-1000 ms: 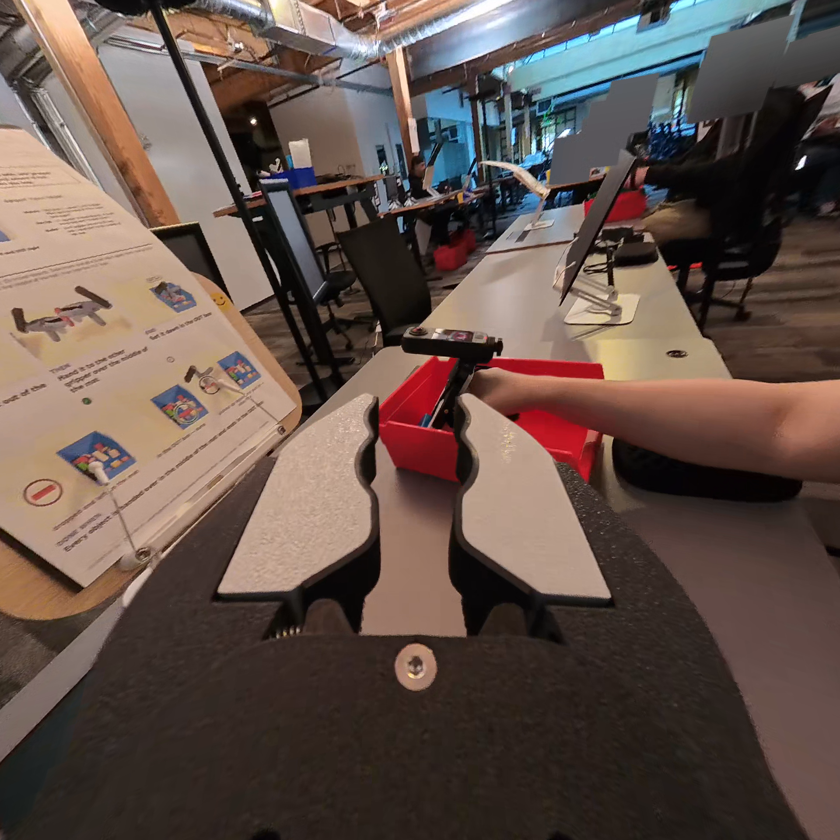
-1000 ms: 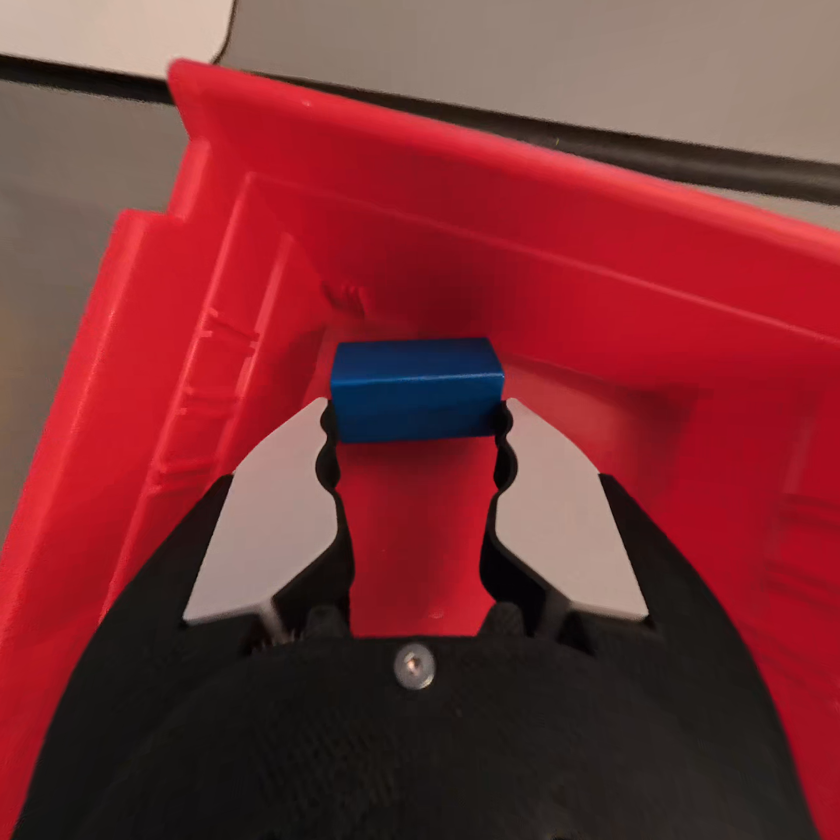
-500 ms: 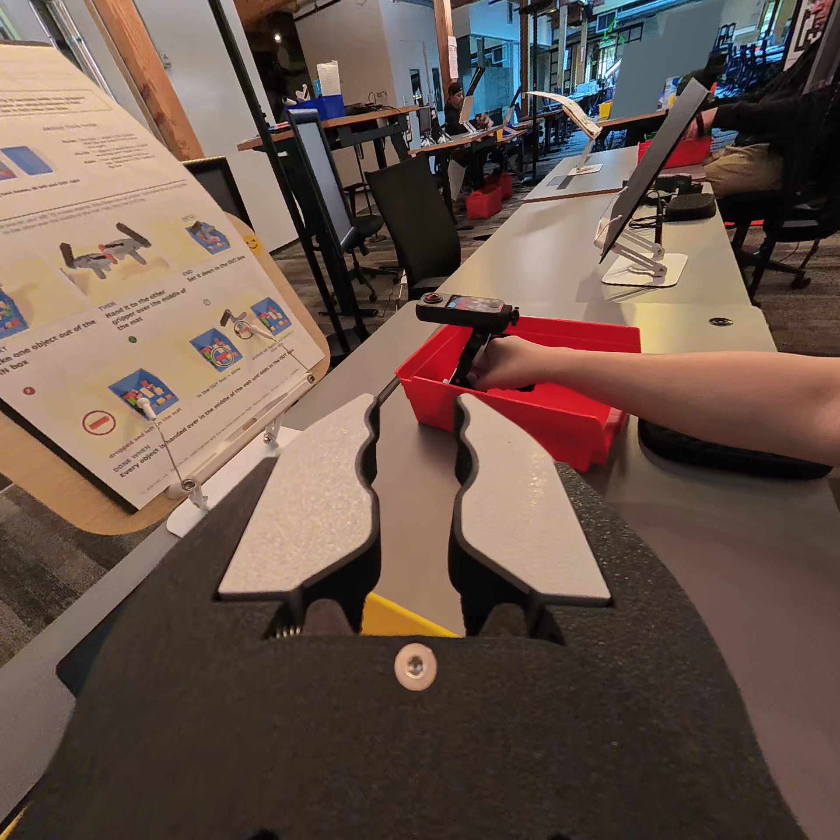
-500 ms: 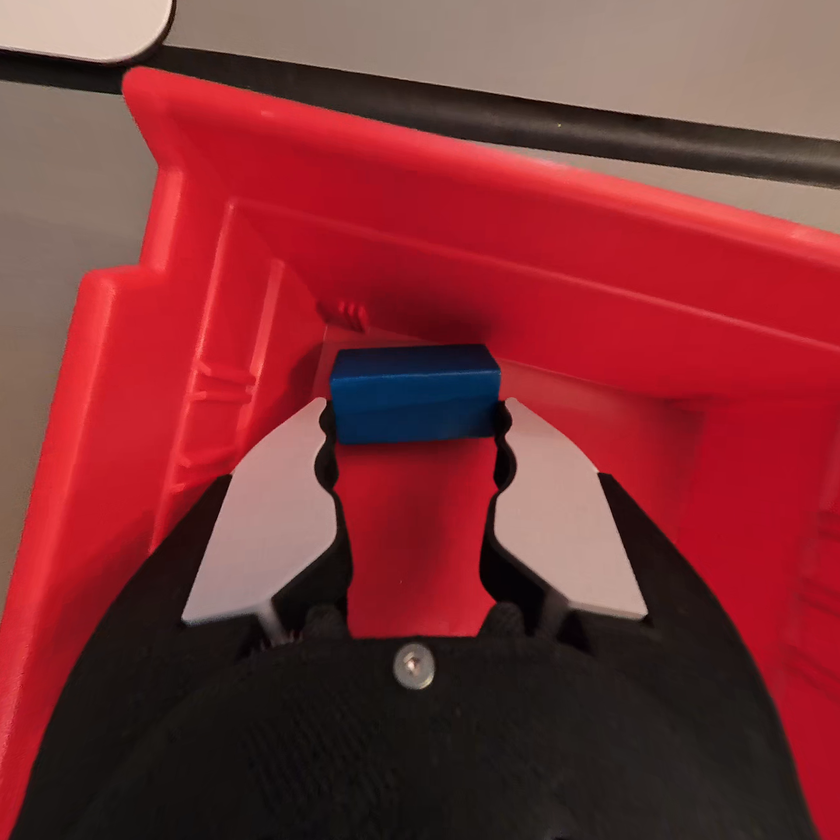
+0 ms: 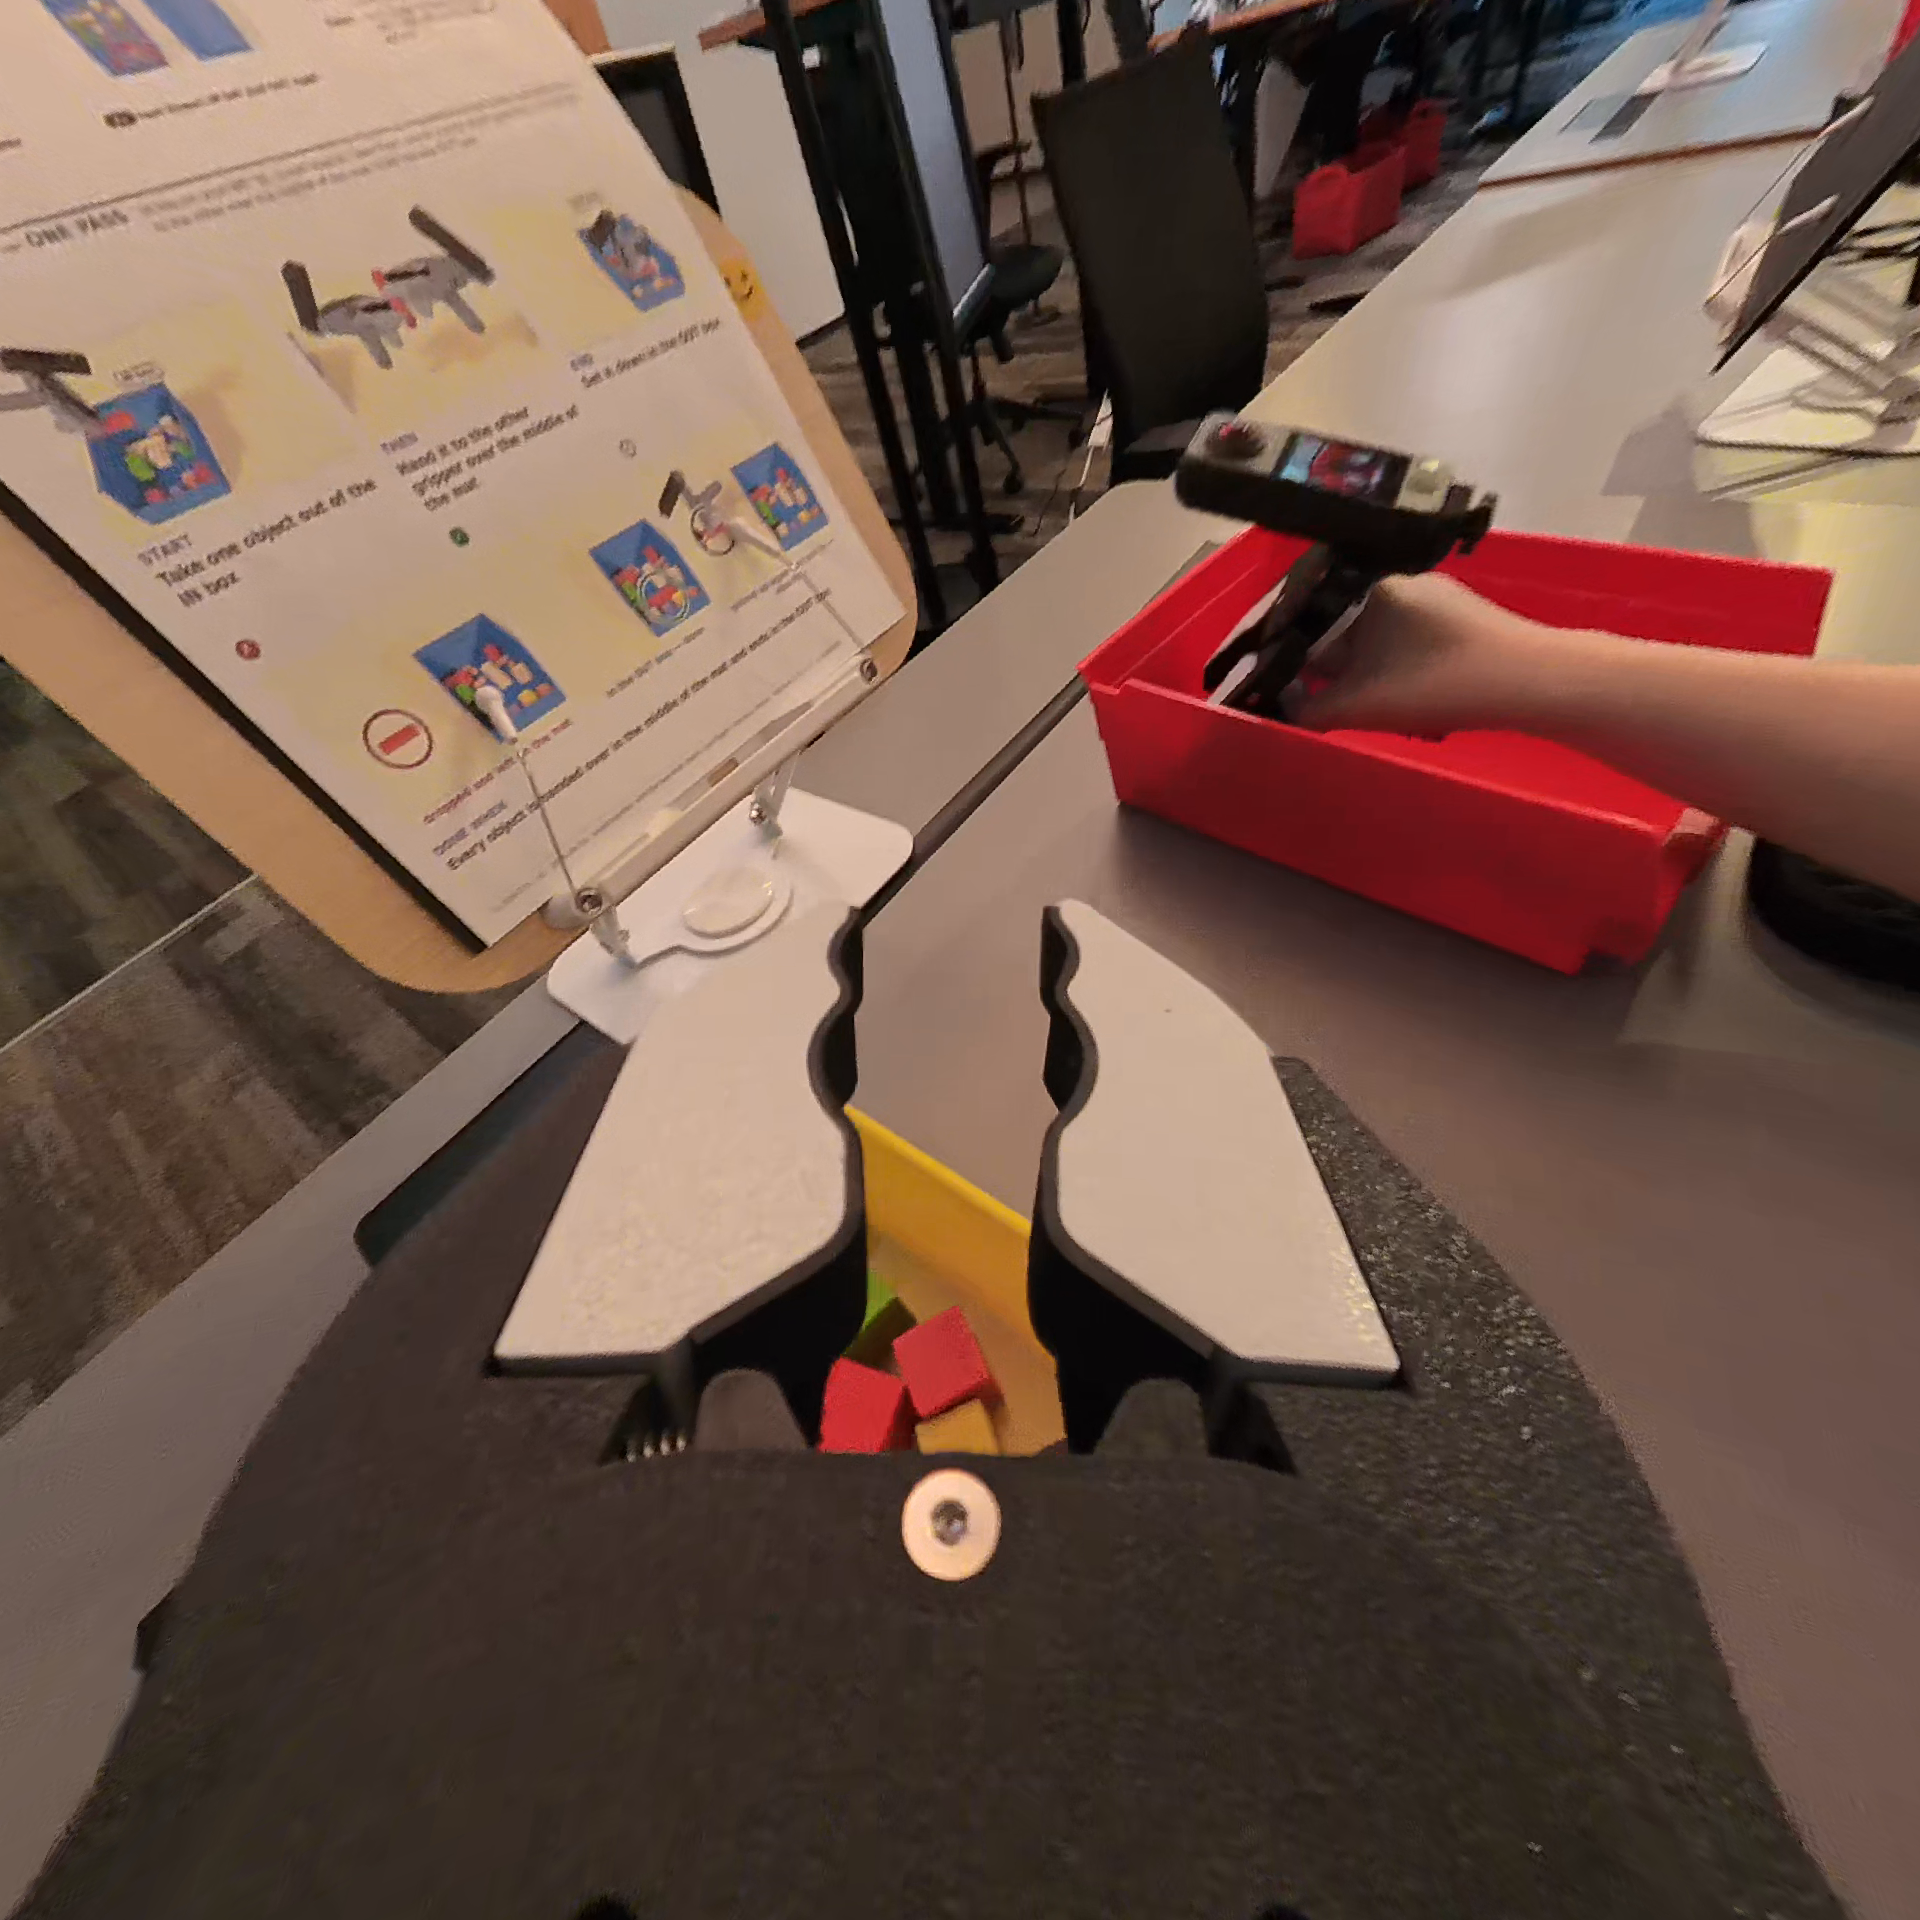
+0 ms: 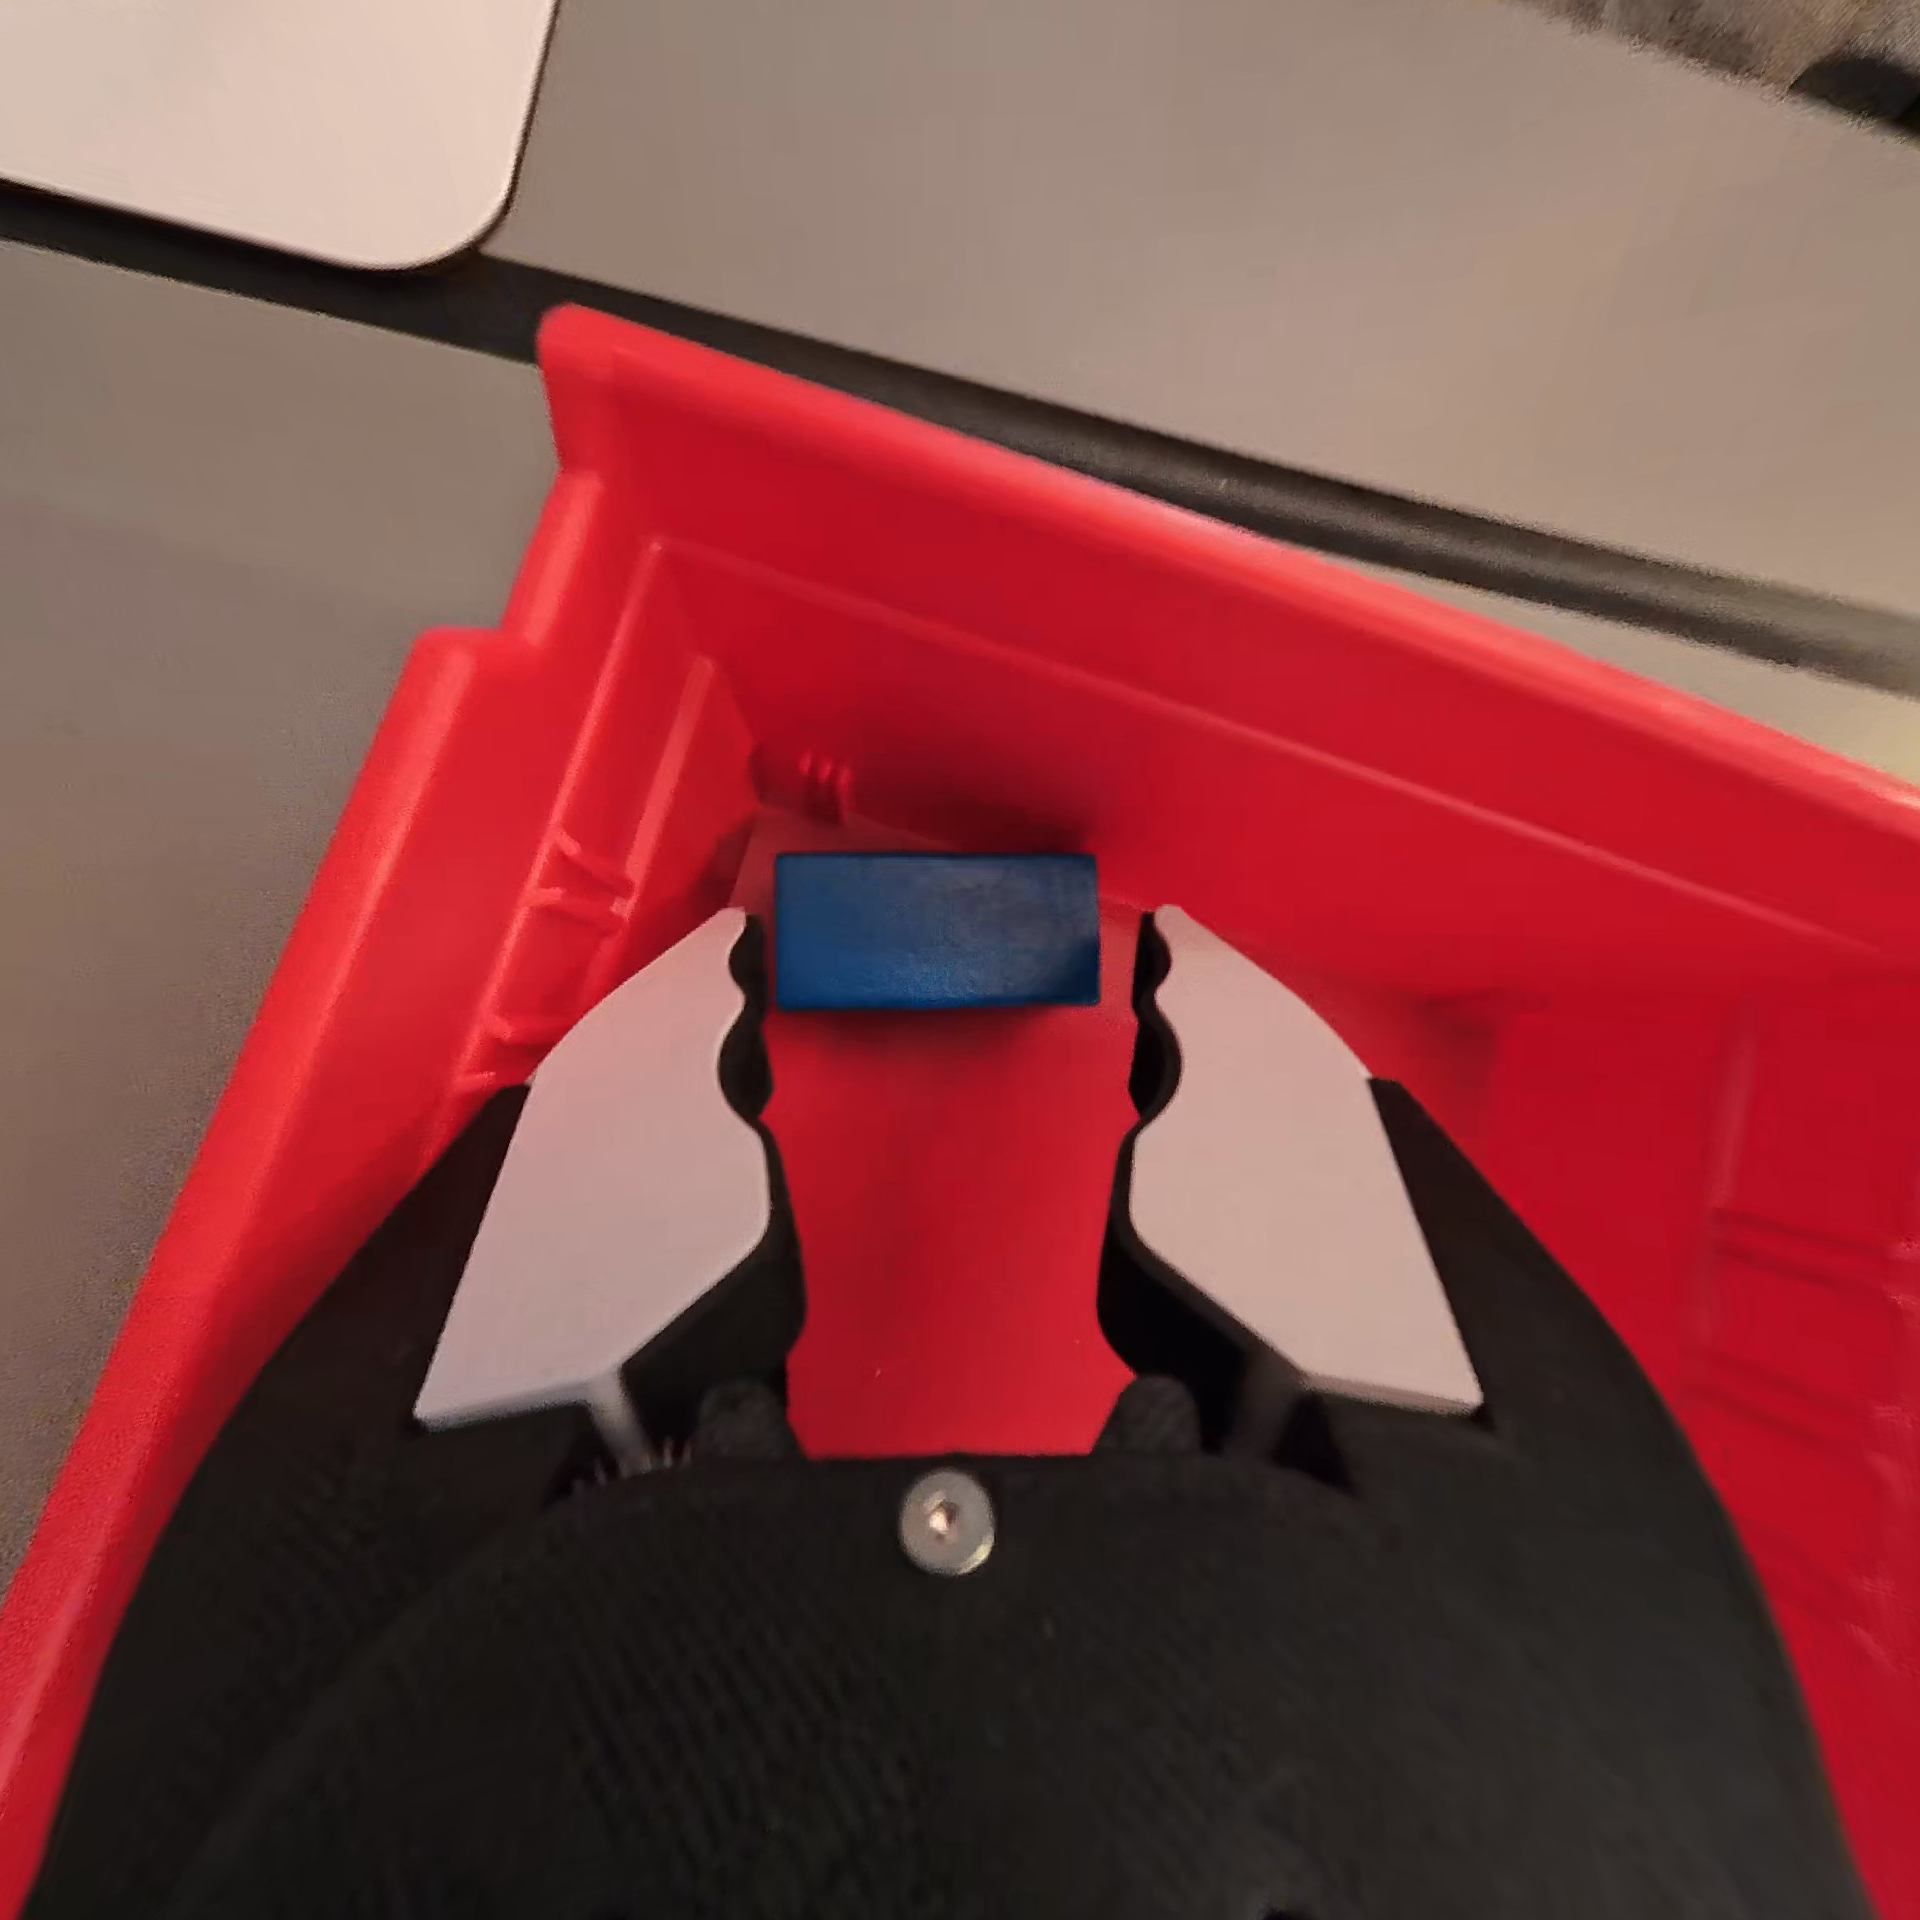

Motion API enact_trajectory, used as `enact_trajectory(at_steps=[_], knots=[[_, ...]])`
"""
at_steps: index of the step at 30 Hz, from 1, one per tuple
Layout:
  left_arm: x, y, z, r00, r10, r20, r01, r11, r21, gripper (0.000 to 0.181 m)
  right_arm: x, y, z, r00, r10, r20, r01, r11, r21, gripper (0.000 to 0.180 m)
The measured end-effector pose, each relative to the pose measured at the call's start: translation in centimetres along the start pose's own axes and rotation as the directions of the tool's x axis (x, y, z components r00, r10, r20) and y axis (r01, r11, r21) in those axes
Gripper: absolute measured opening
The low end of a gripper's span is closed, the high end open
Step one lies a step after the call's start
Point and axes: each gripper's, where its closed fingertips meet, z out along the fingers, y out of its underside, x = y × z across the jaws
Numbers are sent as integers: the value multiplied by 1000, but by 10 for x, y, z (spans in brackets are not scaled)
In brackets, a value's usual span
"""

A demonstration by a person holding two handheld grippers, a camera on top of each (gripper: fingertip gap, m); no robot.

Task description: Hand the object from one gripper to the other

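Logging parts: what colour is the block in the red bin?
Blue block; clearest in the right wrist view.

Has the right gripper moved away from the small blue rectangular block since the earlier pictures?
Yes. The right gripper has opened and drawn back: the blue block now lies free against the red plastic bin wall, with gaps beside it.

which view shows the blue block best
The right wrist view: the blue block lies in the red bin's corner, just ahead of the open right gripper. The left wrist view shows only the bin; the block is hidden.
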Motion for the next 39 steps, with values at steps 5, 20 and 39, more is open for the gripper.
enact_trajectory(at_steps=[5, 20, 39], knots=[[-11, 15, -3, 999, 14, 52, -9, 996, -94, 34, 5, -18, -23, 992, -71, -104, 84, 989, 126, 69], [-54, 92, -64, 977, -46, 207, 136, 885, -445, 26, -6, -51, -113, 970, -156, -185, 218, 894, 392, 68], [-5, 206, -58, 923, -290, 251, 370, 494, -787, 37, 14, -54, -133, 994, -91, 58, 57, 899, 434, 68]])
